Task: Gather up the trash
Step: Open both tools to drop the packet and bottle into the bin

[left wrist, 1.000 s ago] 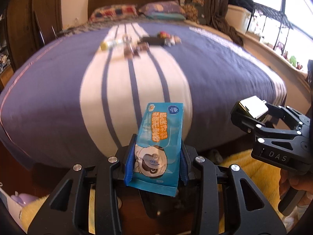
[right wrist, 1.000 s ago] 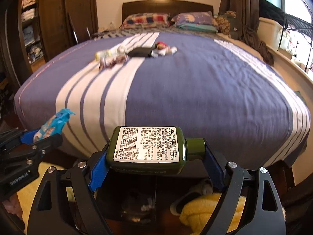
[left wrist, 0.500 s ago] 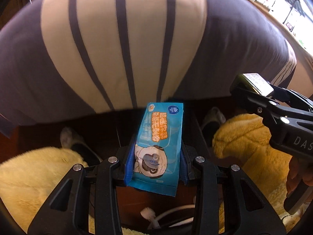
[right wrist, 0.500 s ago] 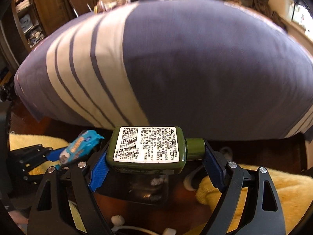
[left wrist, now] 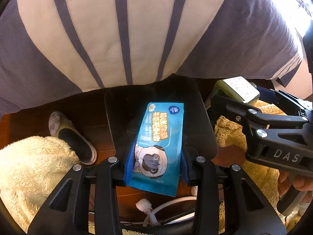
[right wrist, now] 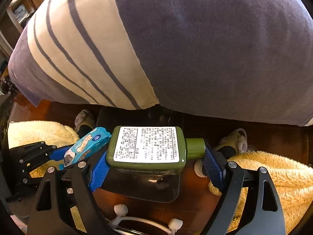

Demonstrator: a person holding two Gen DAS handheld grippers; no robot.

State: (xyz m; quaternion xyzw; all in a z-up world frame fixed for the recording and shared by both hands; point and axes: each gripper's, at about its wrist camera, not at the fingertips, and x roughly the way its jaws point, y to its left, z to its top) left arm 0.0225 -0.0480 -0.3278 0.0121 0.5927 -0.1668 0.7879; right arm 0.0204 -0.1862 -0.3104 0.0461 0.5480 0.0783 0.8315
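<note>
Your left gripper squeezes the soft, light wipes pack by its sides, over the black bin. Beside it, your right gripper grips the hard, slippery green bottle end to end.

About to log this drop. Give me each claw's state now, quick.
Left claw: shut on the blue plastic wet-wipes packet.
Right claw: shut on the dark green plastic bottle with white label.

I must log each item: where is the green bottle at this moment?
The green bottle lies sideways in the right gripper, above the black bin at the bed's foot, right of the blue wipes pack.
</note>
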